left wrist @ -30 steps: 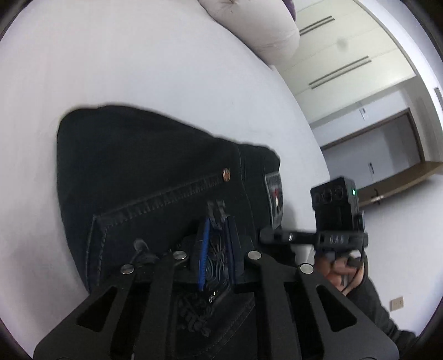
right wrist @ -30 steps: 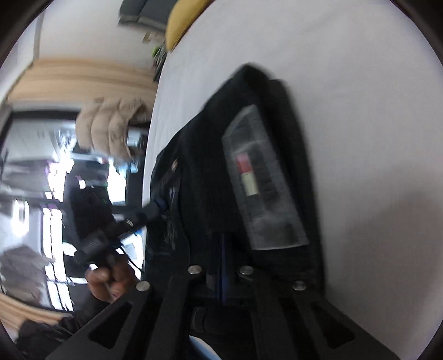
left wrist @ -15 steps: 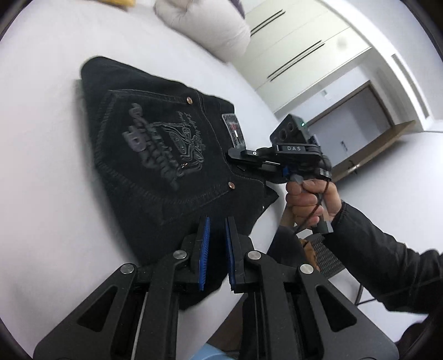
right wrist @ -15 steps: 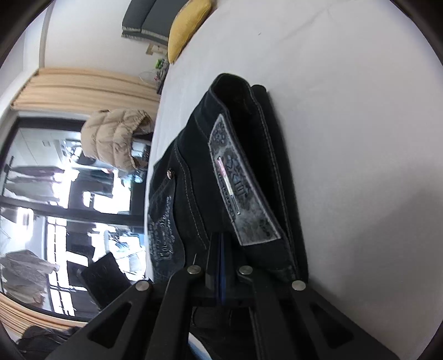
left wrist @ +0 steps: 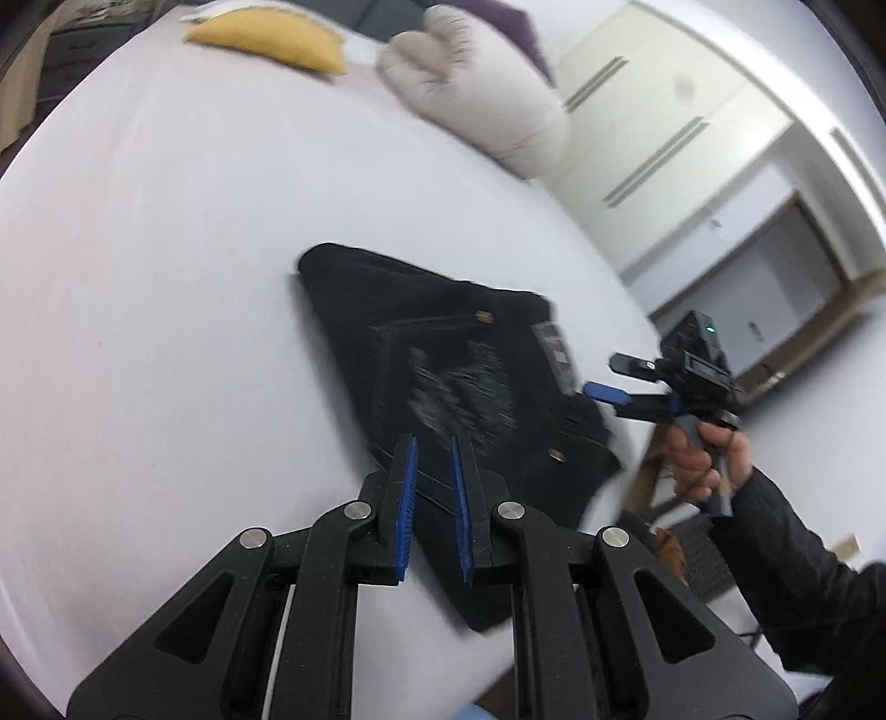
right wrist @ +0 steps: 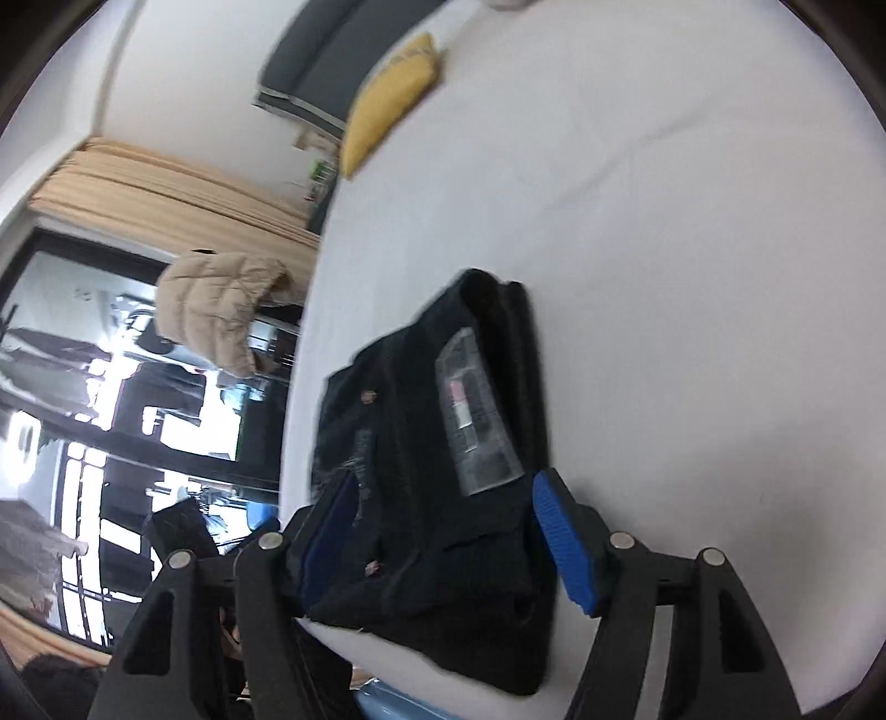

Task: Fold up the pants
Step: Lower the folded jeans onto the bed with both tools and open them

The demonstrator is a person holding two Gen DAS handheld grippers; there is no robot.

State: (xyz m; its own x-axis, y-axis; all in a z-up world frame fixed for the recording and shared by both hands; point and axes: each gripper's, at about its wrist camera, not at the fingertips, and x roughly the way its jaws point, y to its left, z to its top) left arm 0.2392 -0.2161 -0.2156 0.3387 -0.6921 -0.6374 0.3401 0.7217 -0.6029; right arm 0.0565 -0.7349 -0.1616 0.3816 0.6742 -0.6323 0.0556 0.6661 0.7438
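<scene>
While my left wrist camera is pretty smeared with motion blur, I can make out the folded black jeans (left wrist: 459,399) lying on the white bed sheet (left wrist: 166,277), near its edge. The pale print on the back pocket (left wrist: 462,393) is just a streaky mess, unreadable, and the waistband patch (left wrist: 554,354) is only a reddish-grey smudge. My left gripper (left wrist: 432,443) hangs over the near part of the jeans with its blue pads parted by a narrow gap and nothing between them; whether the tips touch the denim I can't tell. Off past the bed edge, my right hand (left wrist: 703,459) holds the right gripper (left wrist: 617,379), fingers spread apart, just beside the waistband end. Further back sit a yellow pillow (left wrist: 271,39) and a beige cushion (left wrist: 482,105), with white wardrobe doors (left wrist: 664,116) behind.

From the right wrist camera, the right gripper (right wrist: 443,498) is wide open, its blue pads (right wrist: 565,548) either side of the jeans (right wrist: 443,471), gripping nothing. Its left pad is half lost against the dark cloth. The patch (right wrist: 476,410) shows here too, lettering blurred. The jeans' near corner sits at the sheet (right wrist: 692,277) edge. The yellow pillow (right wrist: 393,94) lies at the far side, and a tan puffer jacket (right wrist: 221,310) hangs by the bright window (right wrist: 83,387), which is blown out.
</scene>
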